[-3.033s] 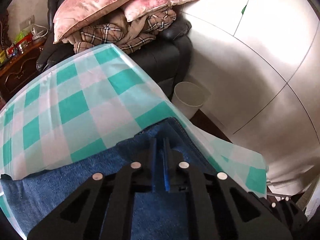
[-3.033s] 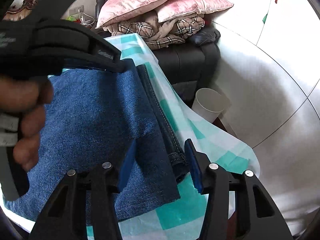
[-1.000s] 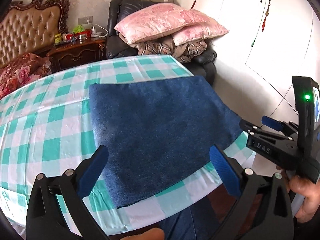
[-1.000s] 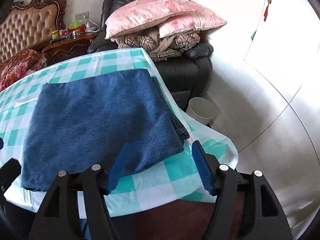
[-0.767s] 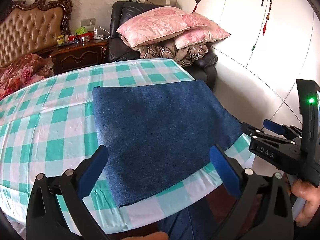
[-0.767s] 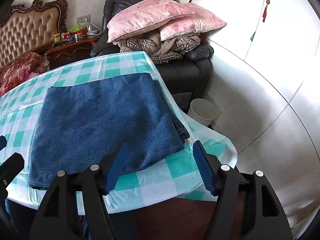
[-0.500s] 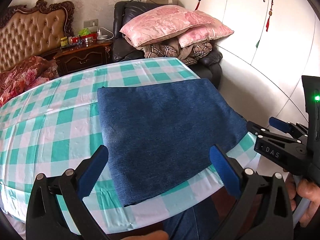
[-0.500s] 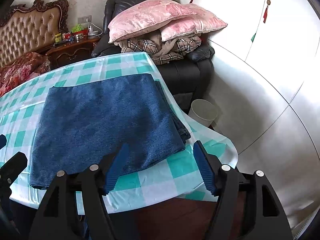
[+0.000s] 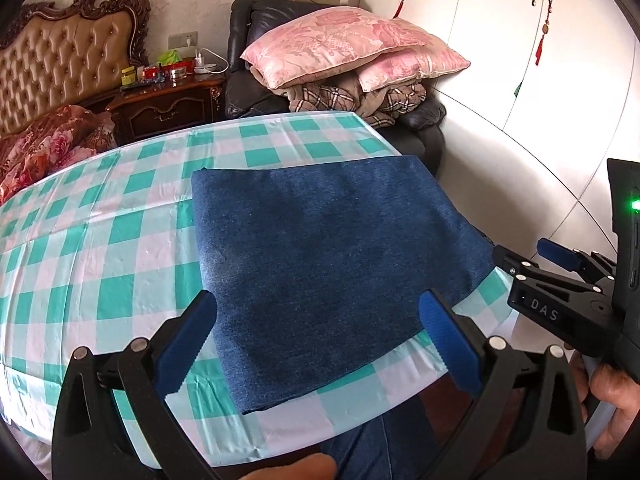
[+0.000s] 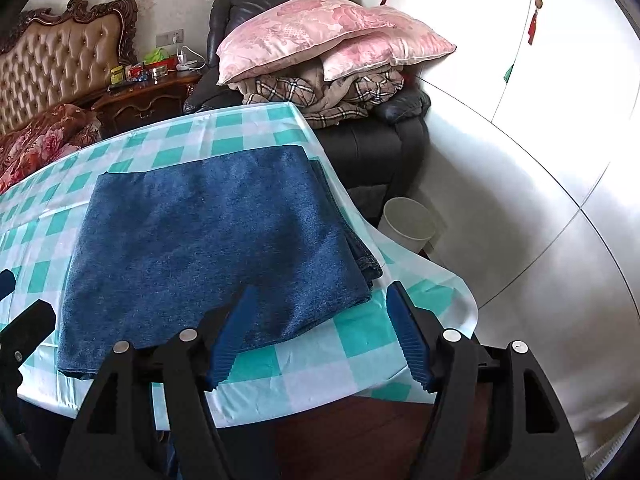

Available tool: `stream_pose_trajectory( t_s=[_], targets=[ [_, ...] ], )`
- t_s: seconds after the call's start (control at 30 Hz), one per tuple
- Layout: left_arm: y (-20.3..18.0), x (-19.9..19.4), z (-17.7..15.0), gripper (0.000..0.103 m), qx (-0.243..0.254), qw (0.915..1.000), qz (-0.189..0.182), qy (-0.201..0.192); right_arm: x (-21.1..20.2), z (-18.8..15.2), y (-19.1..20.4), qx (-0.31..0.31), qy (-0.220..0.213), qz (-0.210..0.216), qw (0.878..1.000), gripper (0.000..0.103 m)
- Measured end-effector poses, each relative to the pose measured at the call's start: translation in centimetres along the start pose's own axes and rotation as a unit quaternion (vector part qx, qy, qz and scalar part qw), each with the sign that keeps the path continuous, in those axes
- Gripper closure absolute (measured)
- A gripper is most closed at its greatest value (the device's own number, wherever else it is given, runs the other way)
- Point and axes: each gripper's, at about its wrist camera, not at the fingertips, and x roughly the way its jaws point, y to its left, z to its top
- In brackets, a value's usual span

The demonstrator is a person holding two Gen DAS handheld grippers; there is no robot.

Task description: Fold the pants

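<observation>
Bottom of the left wrist view: left gripper (image 9: 320, 344), blue pads spread wide, nothing between them, hovering over the near table edge. Bottom of the right wrist view: right gripper (image 10: 318, 336), jaws likewise parted and empty, above the near right part of the table; the same tool shows at the right edge of the left wrist view, a green light lit on its body, a hand (image 9: 608, 404) wrapped around its handle at lower right. Mid-frame in both views: pants (image 9: 332, 256), dark blue denim, folded into a flat rectangle lying on the table (image 9: 100, 248), which is covered by a teal-and-white checked cloth. In the right wrist view the stacked denim edges show along the fold's right side, close to the table's right edge. Neither gripper touches the denim. Right of centre in the right wrist view: a pale waste bin (image 10: 408, 224) on the floor beside the table. Upper centre: a black leather armchair (image 10: 376, 140) piled with plaid blankets and two pink pillows (image 10: 316, 32). Upper left: a dark wooden nightstand (image 9: 164, 108) with small items on top, then a tufted headboard (image 9: 68, 60). Upper right: white wardrobe doors (image 9: 520, 60).
</observation>
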Motion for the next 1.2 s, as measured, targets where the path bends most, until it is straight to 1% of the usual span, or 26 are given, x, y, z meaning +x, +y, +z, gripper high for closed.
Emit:
stream_pose_trajectory(
  t_s=[1.2],
  targets=[
    [-0.62,-0.04,-0.05,0.002,0.004,1.0000,-0.002,-0.002,0.30,-0.21,-0.13,0.003,0.003,0.000,1.000,0.037]
  ],
)
